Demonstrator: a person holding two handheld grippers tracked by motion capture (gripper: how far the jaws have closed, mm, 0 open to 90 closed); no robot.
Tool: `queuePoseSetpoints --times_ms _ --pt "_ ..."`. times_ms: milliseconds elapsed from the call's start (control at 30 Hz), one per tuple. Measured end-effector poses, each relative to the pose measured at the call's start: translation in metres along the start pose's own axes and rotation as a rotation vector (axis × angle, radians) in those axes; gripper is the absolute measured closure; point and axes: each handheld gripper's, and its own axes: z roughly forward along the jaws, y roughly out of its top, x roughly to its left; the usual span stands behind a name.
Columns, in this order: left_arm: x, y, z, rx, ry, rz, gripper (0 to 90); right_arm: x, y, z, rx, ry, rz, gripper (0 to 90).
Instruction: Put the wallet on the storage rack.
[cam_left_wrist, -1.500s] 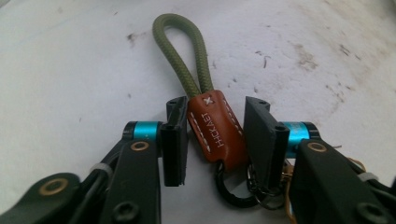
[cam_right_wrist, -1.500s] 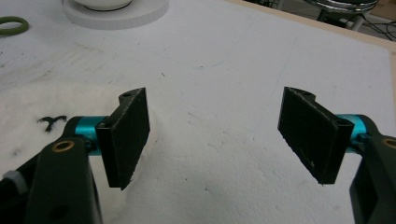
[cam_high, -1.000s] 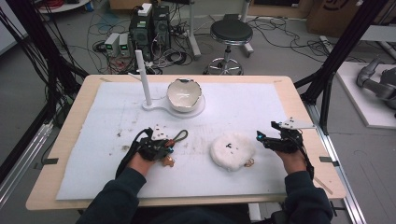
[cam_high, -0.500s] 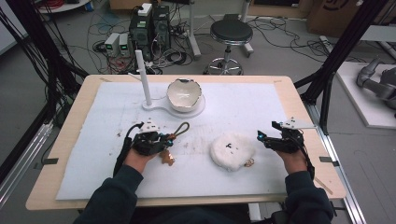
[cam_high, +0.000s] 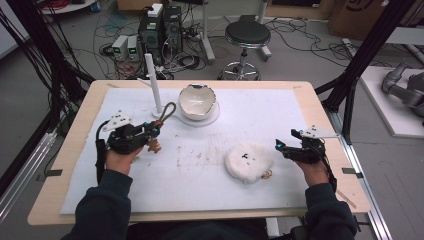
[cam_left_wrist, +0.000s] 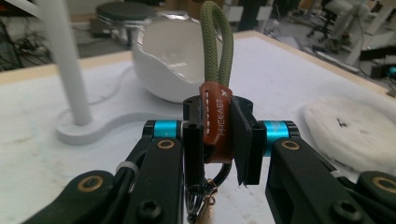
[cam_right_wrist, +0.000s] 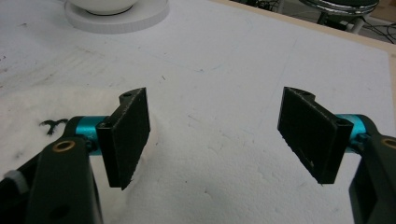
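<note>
Table (cam_high: 75, 165) with white mat (cam_high: 280, 115) over it, me at the near edge. White fluffy pad (cam_high: 248, 162) on the mat near my right side, white bowl (cam_high: 197, 101) on its base at the far middle, thin white post (cam_high: 153, 82) upright just left of it.

My left gripper (cam_high: 154, 131) is lifted off the mat, near the post, jaws clamped on the keychain (cam_high: 167, 111). They have just been closing, with the strap between them. Keychain: olive cord loop sticking up past the jaws, brown leather tab with white stitching, metal ring and small charm hanging under.

The left gripper view gives the tab (cam_left_wrist: 215, 122) close up, with stamped lettering I can't read from above, pads pressed on both sides, and the loop (cam_left_wrist: 216, 44) in front of the bowl. The high view gives the charm (cam_high: 154, 146) dangling over the mat.

My right gripper (cam_high: 280, 147) sits beside the pad, jaws wide apart, nothing between; its own view shows bare mat there.
</note>
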Motion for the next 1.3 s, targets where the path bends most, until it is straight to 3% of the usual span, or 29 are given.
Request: queuePoseSetpoints --times_ms 167,367,433,667,767,1000,1167,1267,1300 --pt "0.017 0.018 -0.009 -0.053 0.054 -0.011 75.5 0.002 0.002 0.000 -0.006 0.001 -0.003 25.7" --pt "0.027 0.041 -0.008 -0.085 0.074 -0.023 75.6 0.003 0.004 0.002 -0.007 0.004 -0.009 25.6" --pt "0.034 0.049 -0.007 -0.111 0.088 -0.049 75.6 0.002 0.003 0.002 -0.007 0.004 -0.011 25.6" --pt "0.051 0.054 -0.002 -0.112 0.108 -0.119 75.6 0.002 0.003 0.001 -0.009 0.003 -0.005 25.6" --pt "0.060 0.054 0.006 -0.079 0.122 -0.148 75.6 0.002 0.003 0.001 -0.005 0.005 -0.008 25.6" --pt "0.066 0.048 0.020 -0.014 0.158 -0.168 75.6 0.002 0.003 0.002 -0.006 0.004 -0.010 25.6" --pt "0.061 0.044 0.029 0.022 0.200 -0.107 74.3 0.002 0.003 0.001 -0.008 0.005 -0.003 25.6" --pt "0.062 0.042 0.030 0.044 0.223 -0.108 70.7 0.002 0.003 0.001 -0.007 0.003 -0.002 25.6" --pt "0.062 0.040 0.030 0.043 0.226 -0.102 55.6 0.002 0.003 0.001 -0.012 0.004 -0.010 25.7"
